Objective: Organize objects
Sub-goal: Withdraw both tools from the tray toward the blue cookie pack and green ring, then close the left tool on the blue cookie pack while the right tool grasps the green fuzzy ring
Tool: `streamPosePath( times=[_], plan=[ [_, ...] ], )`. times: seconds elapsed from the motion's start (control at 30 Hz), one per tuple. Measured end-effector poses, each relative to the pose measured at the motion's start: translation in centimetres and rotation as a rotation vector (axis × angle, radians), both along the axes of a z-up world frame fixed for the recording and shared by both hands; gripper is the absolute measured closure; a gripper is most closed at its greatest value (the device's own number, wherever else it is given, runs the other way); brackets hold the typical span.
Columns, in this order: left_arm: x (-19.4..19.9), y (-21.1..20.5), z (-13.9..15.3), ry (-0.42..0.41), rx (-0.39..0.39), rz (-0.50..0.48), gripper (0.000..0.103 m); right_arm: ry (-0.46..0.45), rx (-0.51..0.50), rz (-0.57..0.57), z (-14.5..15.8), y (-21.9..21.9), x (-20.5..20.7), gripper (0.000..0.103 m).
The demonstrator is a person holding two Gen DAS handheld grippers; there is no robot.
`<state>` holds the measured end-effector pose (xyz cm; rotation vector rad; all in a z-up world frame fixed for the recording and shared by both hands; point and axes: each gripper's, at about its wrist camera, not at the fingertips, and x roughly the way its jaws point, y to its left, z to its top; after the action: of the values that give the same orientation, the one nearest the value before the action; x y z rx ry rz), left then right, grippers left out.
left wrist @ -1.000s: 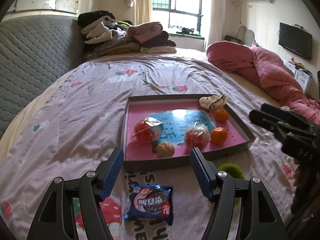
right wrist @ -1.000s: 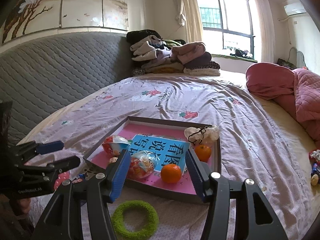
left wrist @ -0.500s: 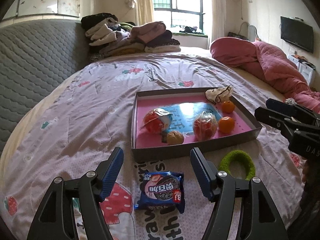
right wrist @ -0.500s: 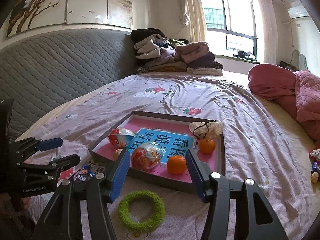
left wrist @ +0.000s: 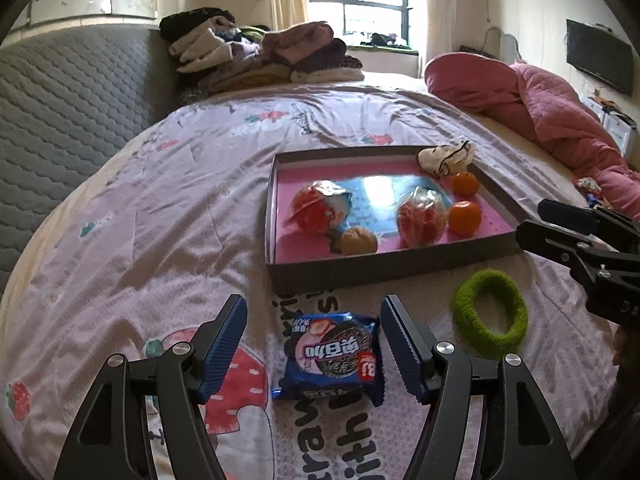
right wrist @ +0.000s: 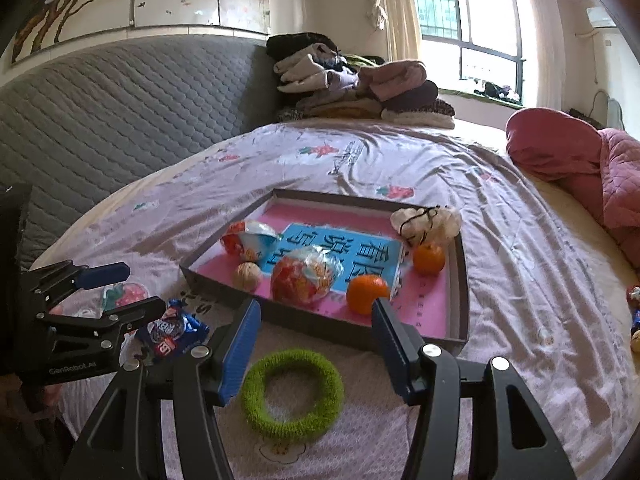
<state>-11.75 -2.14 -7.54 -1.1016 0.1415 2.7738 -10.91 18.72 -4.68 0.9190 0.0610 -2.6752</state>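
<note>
A shallow grey box with a pink floor (left wrist: pixel 276 216) (right wrist: pixel 460 276) lies on the bed. It holds two wrapped snack balls (left wrist: pixel 420 218) (right wrist: pixel 304 276), two oranges (left wrist: pixel 464 218) (right wrist: pixel 366 294), a walnut (left wrist: pixel 358 242) and a white cloth item (left wrist: pixel 444 158). A blue cookie packet (left wrist: pixel 332 354) (right wrist: pixel 172 330) lies on the sheet between the open fingers of my left gripper (left wrist: pixel 314 342). A green fuzzy ring (left wrist: pixel 490 312) (right wrist: pixel 292 388) lies between the open fingers of my right gripper (right wrist: pixel 316 344). Both grippers hold nothing.
The bed has a lilac strawberry-print sheet (left wrist: pixel 160 216). A grey quilted headboard (right wrist: pixel 120 112) stands at left. Folded clothes (left wrist: pixel 260 56) are piled at the far end. A pink quilt (left wrist: pixel 560 120) lies at right. Small items (right wrist: pixel 634 316) lie at the bed's right edge.
Both grippers have drawn back from the box. The cookie packet and the green ring now sit fuller between their fingers. Nothing was grasped.
</note>
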Motion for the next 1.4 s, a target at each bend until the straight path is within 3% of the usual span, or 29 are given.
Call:
streamPosePath(
  times=[0.47,0.93,1.4],
  plan=[
    [0.2,-0.5,-1.5,-0.066,-0.005,0.006,0.032,-0.066,0.001,-0.001,-1.5,0.0,0.5,0.046],
    [0.2,-0.3,-2.9,-0.124,0.001,-0.019,0.032,-0.191,-0.006,-0.030,-3.9,0.7,-0.3,0.046],
    [-0.6,-0.3,-4.1,-0.129,0.037,-0.021,0.029,-0.263,-0.003,-0.029,-5.7,0.3,-0.9,0.046]
  ],
)
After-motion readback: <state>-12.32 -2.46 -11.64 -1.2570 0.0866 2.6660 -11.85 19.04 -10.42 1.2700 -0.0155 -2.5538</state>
